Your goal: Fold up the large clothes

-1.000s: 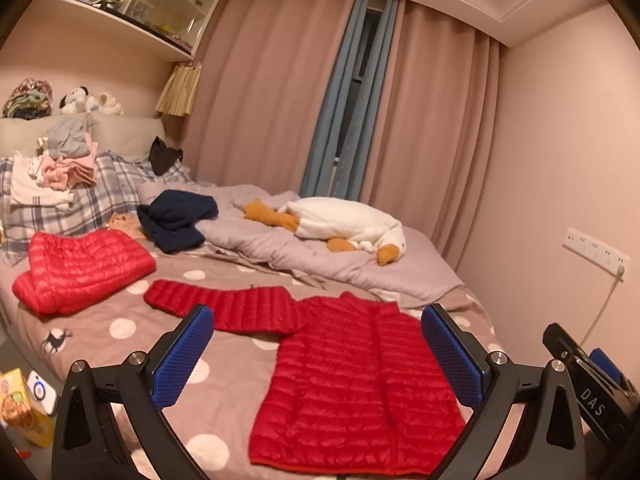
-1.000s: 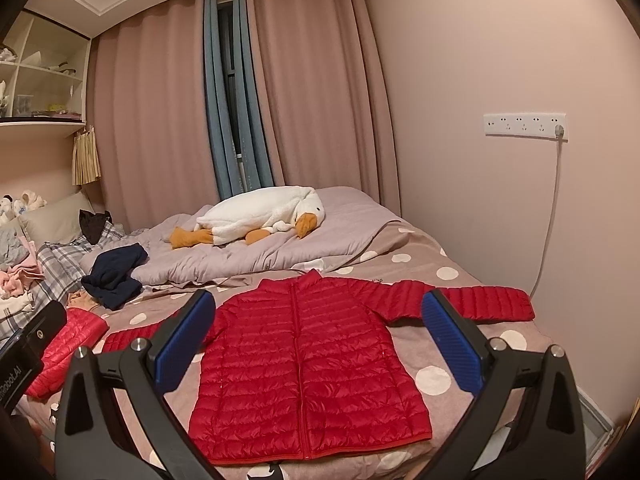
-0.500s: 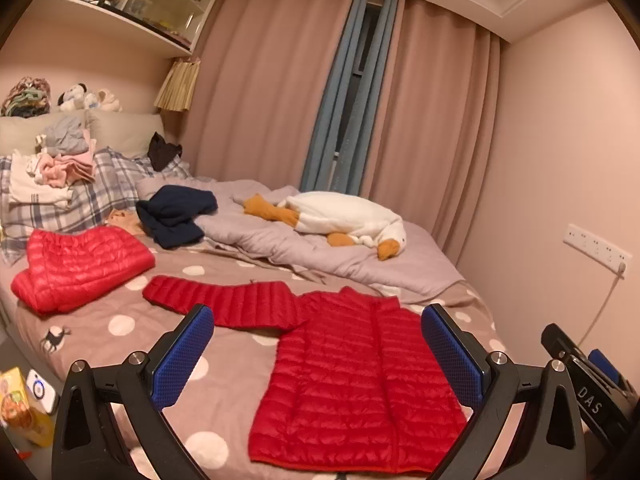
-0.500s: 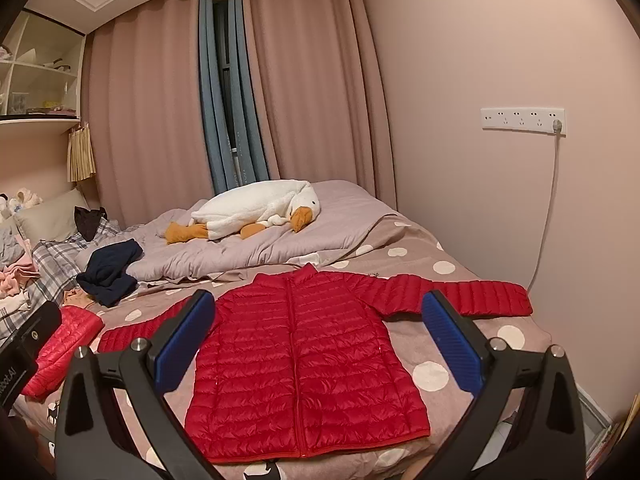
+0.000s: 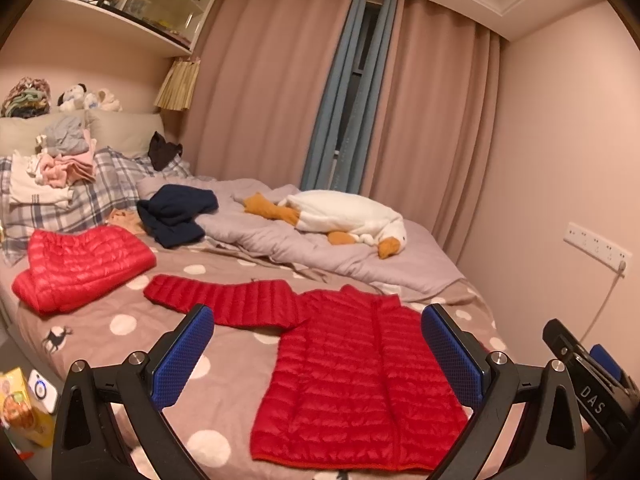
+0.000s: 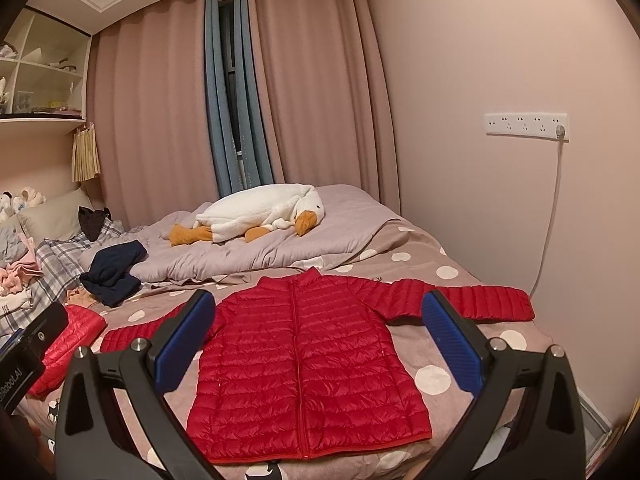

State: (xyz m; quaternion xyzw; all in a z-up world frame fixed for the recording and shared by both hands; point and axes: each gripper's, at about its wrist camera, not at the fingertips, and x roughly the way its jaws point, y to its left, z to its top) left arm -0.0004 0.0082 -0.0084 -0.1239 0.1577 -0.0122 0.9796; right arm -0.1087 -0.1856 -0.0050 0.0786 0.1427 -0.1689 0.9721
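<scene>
Red quilted jacket (image 6: pixel 308 364) flat on bed (image 6: pixel 448 276), zipped, sleeves outspread.

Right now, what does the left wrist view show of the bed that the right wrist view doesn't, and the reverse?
Only the left wrist view shows the whole folded red jacket and the yellow box beside the bed. Only the right wrist view shows the spread jacket's right sleeve laid out toward the wall. Both show the spread red jacket, the plush goose and the navy garment. Both grippers are open.
</scene>
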